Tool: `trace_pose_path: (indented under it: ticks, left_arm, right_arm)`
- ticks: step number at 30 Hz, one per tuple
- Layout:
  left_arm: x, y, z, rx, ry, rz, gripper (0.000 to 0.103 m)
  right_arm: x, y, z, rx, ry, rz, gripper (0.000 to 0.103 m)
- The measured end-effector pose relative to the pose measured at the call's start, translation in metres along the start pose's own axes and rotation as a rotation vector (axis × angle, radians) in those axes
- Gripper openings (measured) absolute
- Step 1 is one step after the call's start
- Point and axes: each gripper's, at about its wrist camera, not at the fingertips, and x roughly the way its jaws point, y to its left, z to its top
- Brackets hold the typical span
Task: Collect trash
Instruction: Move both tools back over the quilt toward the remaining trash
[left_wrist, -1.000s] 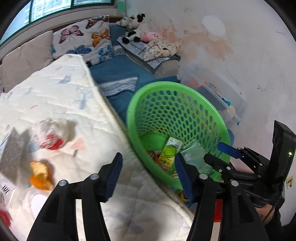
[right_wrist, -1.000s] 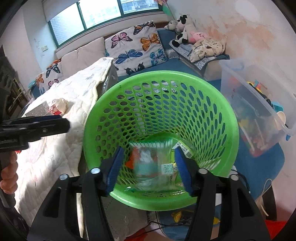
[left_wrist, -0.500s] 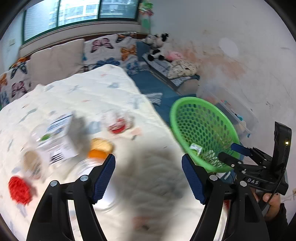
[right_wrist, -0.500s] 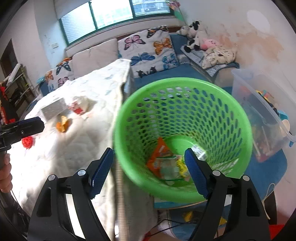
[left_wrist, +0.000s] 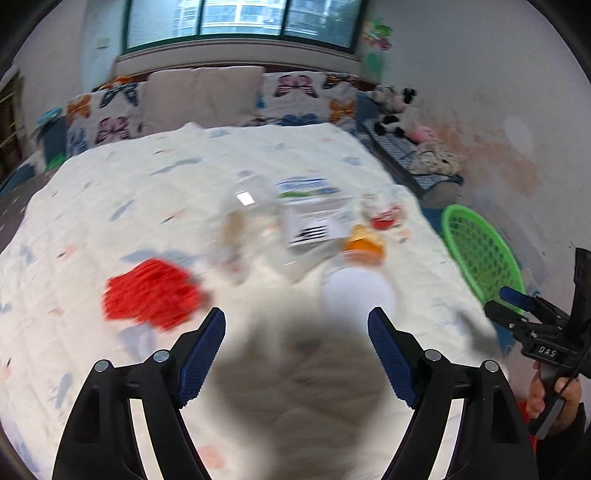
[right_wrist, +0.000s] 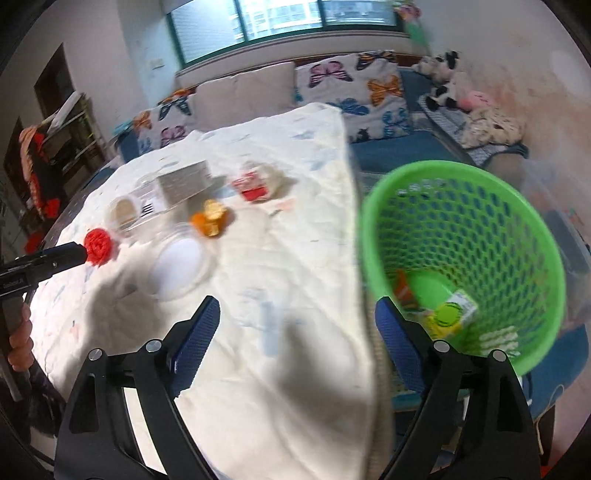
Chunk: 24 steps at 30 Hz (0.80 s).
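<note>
1. Several pieces of trash were seen scattered on the quilted bed (left_wrist: 155, 192): a red crumpled piece (left_wrist: 151, 293), a clear lidded cup (left_wrist: 356, 293), an orange wrapper (left_wrist: 364, 242), a white carton (left_wrist: 314, 214) and a red-and-white wrapper (left_wrist: 384, 214).
2. The left gripper (left_wrist: 295, 332) was held above the bed with its jaws wide apart and nothing between them; the right gripper (right_wrist: 297, 325) was likewise spread and empty.
3. The step in hand was judged to be a reach for the next piece. It would be done well if one item were chosen, the motion slowed (both views were blurred), and the jaws lowered astride it before closing.
4. In the left wrist view, the red piece lay at about 10 o'clock from the jaws, and the cup at about 1 o'clock, just beyond the right jaw tip.
5. The green basket (right_wrist: 517, 206), already holding a yellow-green carton (right_wrist: 450, 314), was seen at 2 o'clock from the right jaws, beside the bed edge.
</note>
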Motion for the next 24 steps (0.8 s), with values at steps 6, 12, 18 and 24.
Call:
trace_pose_path:
  ticks: [6, 12, 18, 24]
  left_arm:
    - [-0.009, 0.041, -0.018, -0.069, 0.005, 0.039, 0.077]
    - [-0.014, 0.070, -0.027, -0.123, 0.001, 0.067, 0.081]
    - [-0.014, 0.089, -0.030, -0.147, 0.000, 0.083, 0.084]
    - [-0.009, 0.098, -0.030, -0.154, 0.007, 0.091, 0.086]
  right_arm:
    - [0.021, 0.039, 0.007, -0.043, 0.032, 0.068, 0.087]
    - [0.045, 0.076, 0.012, -0.104, 0.069, 0.105, 0.091]
    - [0.068, 0.099, 0.015, -0.151, 0.105, 0.115, 0.094]
    - [0.087, 0.115, 0.016, -0.193, 0.135, 0.097, 0.097]
